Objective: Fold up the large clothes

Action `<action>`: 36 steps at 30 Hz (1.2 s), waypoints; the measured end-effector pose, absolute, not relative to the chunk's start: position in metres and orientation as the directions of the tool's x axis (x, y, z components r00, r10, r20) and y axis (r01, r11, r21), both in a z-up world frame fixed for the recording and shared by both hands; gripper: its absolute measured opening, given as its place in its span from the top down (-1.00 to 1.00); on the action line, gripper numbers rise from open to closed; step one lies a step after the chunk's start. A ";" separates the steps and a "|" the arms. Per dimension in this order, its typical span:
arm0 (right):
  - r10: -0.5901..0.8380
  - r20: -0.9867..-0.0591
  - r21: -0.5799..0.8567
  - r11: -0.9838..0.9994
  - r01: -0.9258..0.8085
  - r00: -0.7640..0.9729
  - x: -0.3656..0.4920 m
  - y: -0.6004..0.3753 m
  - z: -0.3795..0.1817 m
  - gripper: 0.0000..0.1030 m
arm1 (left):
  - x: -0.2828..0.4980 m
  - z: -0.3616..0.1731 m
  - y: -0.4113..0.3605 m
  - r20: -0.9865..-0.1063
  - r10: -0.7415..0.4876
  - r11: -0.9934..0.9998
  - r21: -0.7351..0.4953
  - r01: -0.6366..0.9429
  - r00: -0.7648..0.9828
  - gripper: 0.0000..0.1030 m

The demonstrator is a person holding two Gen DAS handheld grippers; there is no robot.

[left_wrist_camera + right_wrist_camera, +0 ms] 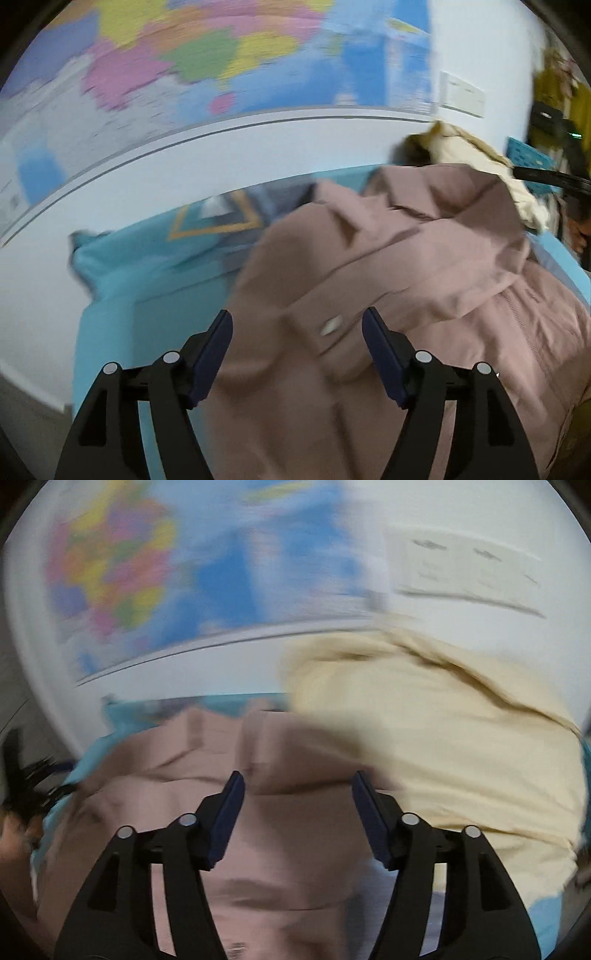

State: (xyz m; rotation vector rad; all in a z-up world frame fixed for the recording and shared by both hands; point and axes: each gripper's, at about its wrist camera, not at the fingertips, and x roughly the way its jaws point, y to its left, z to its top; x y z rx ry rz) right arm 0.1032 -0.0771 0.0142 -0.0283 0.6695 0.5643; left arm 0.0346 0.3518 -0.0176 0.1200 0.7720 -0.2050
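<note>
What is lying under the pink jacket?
The pink jacket lies on a light blue sheet, which shows around its edges. A cream garment lies beside it. Whatever lies beneath the jacket's middle is covered.

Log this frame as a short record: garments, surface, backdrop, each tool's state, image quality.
garment in work: pink jacket, rumpled, lying on the blue bed cover
second garment: cream garment, bunched beside the pink one at its far right
backdrop: coloured wall map on a white wall
left tool: open, above the pink jacket, nothing gripped
right tool: open, above the pink jacket, nothing gripped
image quality: both views motion-blurred
</note>
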 end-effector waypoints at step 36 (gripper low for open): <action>0.667 -0.629 0.554 0.024 -0.832 -0.399 -0.070 0.277 -0.078 -0.37 | -0.020 -0.004 0.432 -0.754 -0.187 0.982 -0.149 0.113 0.630 0.94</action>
